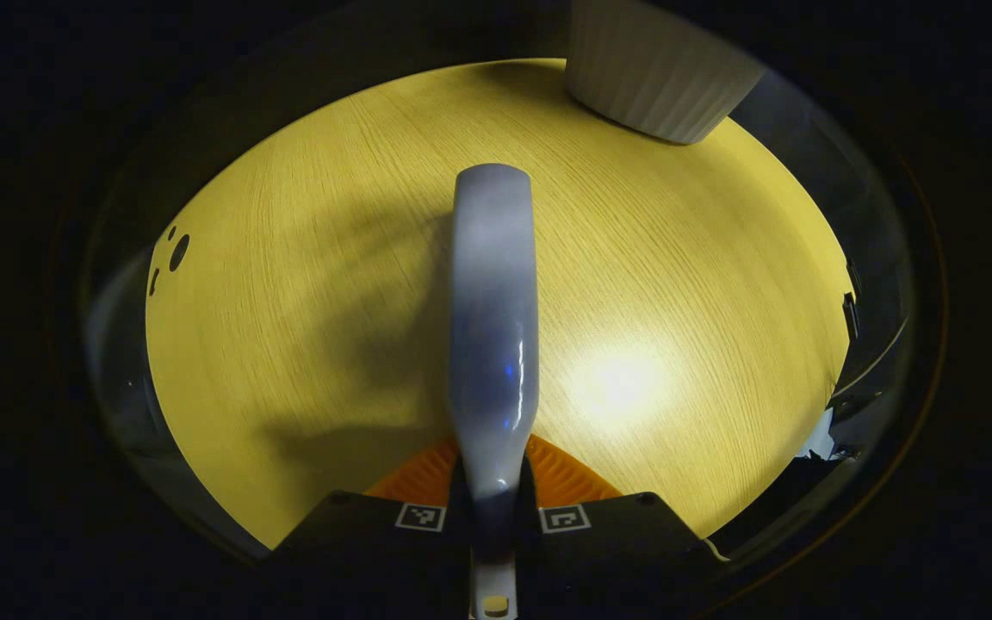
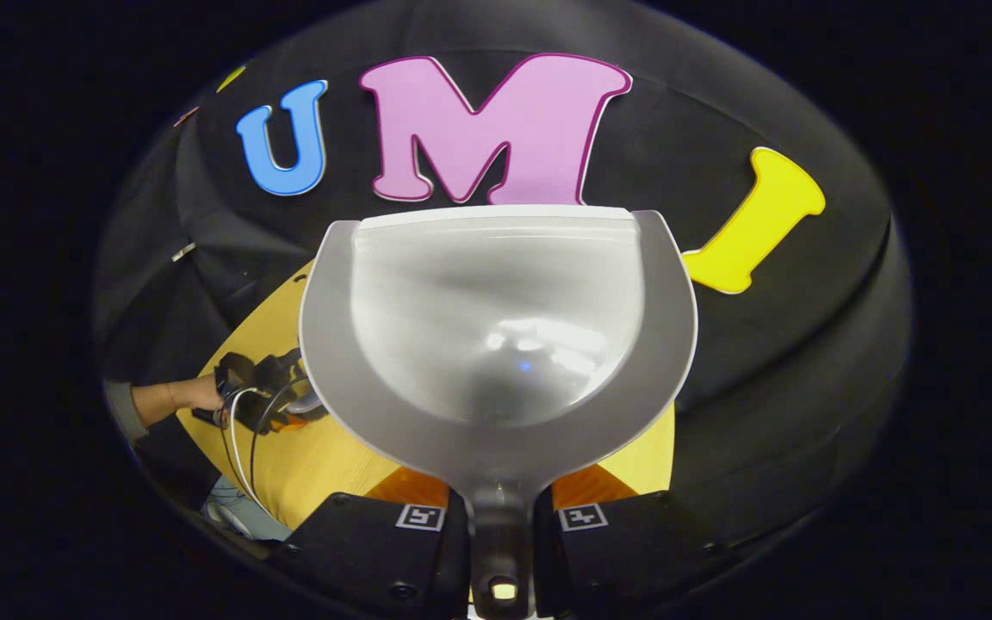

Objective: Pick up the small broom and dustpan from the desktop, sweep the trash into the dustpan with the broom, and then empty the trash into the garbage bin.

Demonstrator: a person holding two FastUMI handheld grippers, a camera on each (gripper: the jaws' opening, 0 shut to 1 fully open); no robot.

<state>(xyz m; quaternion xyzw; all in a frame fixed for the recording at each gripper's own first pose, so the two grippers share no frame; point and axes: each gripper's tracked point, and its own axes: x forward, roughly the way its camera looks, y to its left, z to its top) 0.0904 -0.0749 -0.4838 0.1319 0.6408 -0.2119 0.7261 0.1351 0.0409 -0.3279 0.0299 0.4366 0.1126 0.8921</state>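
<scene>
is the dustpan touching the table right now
Apart. The right gripper view shows the dustpan held up by the right gripper, the table well below it.

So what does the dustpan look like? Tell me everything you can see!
The dustpan is a pale grey scoop that looks like smooth, shiny plastic. It has a deep rounded bowl, a wide flat rim around it and a straight front lip with a lighter edge. A short dark handle sticks out at the back, and the right gripper is shut on it. The pan is lifted up off the yellow wooden table, mouth pointing towards the booth wall. No trash can be seen inside.
</scene>
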